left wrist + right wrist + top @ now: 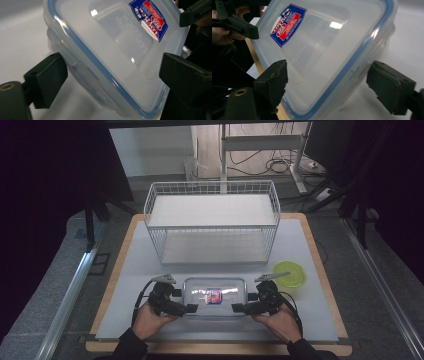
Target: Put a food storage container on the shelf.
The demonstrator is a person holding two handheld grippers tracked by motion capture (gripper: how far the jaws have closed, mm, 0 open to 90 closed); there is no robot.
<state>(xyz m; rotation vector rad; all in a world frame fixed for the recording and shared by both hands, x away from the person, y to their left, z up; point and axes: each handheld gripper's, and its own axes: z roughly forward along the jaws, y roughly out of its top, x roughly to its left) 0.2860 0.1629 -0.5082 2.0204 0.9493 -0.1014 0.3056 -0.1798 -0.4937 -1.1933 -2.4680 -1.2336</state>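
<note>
A clear plastic container (215,296) with a blue-sealed lid and a red-and-blue label sits on the white table (140,265) at its near edge, in front of the white wire rack (212,220). A green lid (291,272) lies just to its right. The left gripper (192,308) stands at the container's left end and the right gripper (236,308) at its right end. In each gripper view the jaws straddle a corner of the container, standing wide; small gaps show beside the pads, so neither grips it.
</note>
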